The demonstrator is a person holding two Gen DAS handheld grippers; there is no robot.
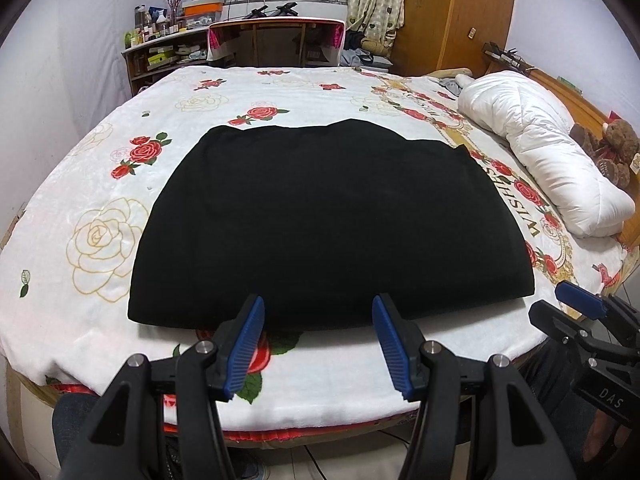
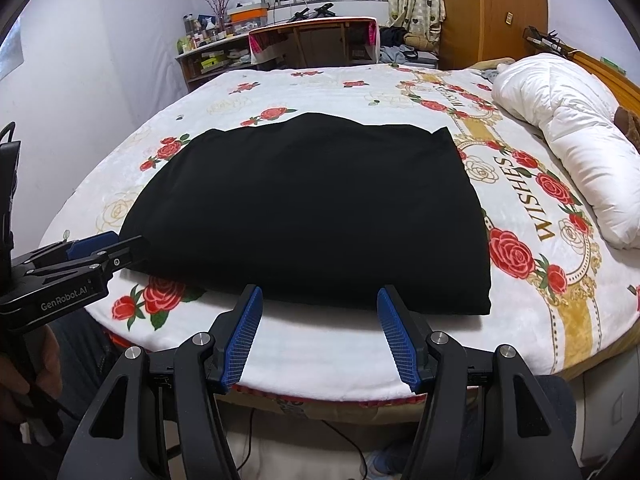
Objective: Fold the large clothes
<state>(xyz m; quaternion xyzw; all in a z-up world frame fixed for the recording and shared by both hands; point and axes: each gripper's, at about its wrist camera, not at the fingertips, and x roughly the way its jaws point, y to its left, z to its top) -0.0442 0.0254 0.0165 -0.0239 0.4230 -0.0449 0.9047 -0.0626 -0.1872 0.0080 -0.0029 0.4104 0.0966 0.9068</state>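
A bed (image 1: 120,340) fills most of both views, covered by a white blanket (image 1: 304,92) printed with red roses and pale gold-outlined flowers, with a gold band and the word "WISHES" running down its right side. On the middle of the blanket lies the black garment (image 1: 328,220) — folded into a broad, flat rectangle, its near edge running close to the near edge of the bed. A rolled white duvet (image 1: 540,152) lies along the right side of the bed, well apart from the garment, and a brown teddy bear (image 1: 608,148) sits just beyond it by the wooden headboard. Past the far end of the bed stand a desk (image 1: 276,36) and a cluttered shelf (image 1: 160,52), under a barred window.

The left gripper (image 1: 318,344) hangs over the bed's near edge, in front of the near edge of the garment. Its blue-padded jaws stand apart with nothing between them but blanket. The right gripper (image 2: 320,336) hangs the same way toward the garment's right half — jaws apart, holding nothing, not touching the cloth. In the right wrist view a hand (image 2: 24,364) grips the left gripper's handle.
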